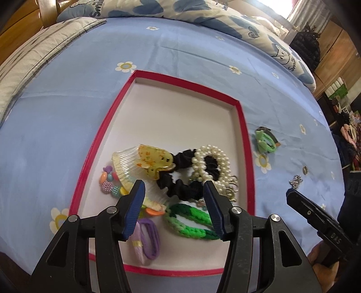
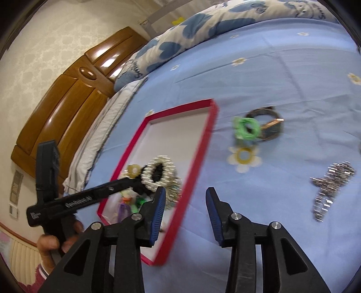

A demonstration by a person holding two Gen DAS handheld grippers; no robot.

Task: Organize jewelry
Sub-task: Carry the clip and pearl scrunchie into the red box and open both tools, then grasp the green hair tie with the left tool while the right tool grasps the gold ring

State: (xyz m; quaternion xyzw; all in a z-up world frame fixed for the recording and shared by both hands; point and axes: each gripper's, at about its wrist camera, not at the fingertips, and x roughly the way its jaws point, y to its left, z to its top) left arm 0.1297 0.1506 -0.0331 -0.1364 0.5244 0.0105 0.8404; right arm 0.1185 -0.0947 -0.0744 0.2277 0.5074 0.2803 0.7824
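Note:
A red-rimmed white tray (image 1: 244, 126) lies on the blue bed sheet. It holds a yellow claw clip (image 1: 155, 161), a black scrunchie (image 1: 180, 187), a pearl bracelet (image 1: 211, 159), a green braided band (image 1: 191, 222), a purple hair tie (image 1: 147, 239) and beaded pieces. My left gripper (image 1: 173, 187) is open and empty over these. My right gripper (image 2: 186, 196) is open and empty above the sheet just right of the tray (image 2: 198, 157). A green band with a watch (image 2: 257, 127) and a silver chain (image 2: 331, 180) lie loose on the sheet.
A small ring (image 1: 305, 169) lies on the sheet right of the tray. A folded blue-and-white quilt (image 1: 203, 11) lies at the far side of the bed. A wooden headboard (image 2: 67, 103) stands at the left.

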